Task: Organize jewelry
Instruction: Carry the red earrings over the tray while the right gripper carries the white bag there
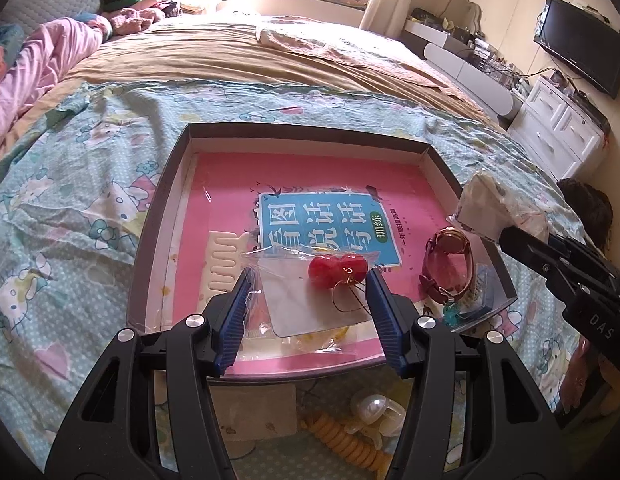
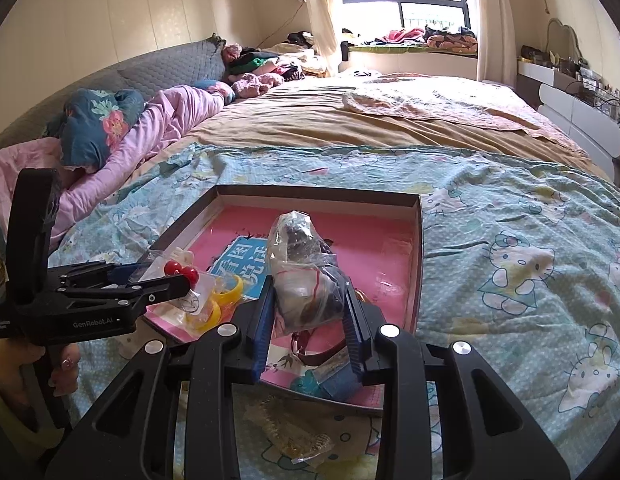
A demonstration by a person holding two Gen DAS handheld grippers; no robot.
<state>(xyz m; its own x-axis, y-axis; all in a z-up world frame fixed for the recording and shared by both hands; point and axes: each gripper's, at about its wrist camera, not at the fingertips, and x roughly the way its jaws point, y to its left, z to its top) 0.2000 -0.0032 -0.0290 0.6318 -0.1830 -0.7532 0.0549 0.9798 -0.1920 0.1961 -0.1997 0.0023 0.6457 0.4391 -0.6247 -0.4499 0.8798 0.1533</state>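
- The left tool (image 1: 308,280) stood wide, its blue pads on either side of the cherry earring packet (image 1: 310,292) and not pressing it; the packet lay inside the box (image 1: 158,216), near its front wall.
- This packet looked very light, with a stiff white card inside slippery clear film. The red beads (image 1: 337,269) and thin gold hoops seemed fragile, so I judged the bare card edge the safer place to hold.
- The right tool (image 2: 308,308) was narrowed around the plastic bag (image 2: 302,264) and held it above the box, towards its right side. The bag was soft and crinkled, probably light, and could slide between the pads.
- Right of the packet, by the right wall of the box, the watch (image 1: 449,264) stood on its side; it seemed heavier and rigid.
- The far half of the box showed only the pink book (image 1: 310,184), so there was open room.
- The box walls were low but could catch a tool coming in flat.
- In front of the box, hair clips (image 1: 369,412) lay on the bed (image 1: 70,200), a soft, uneven surface.
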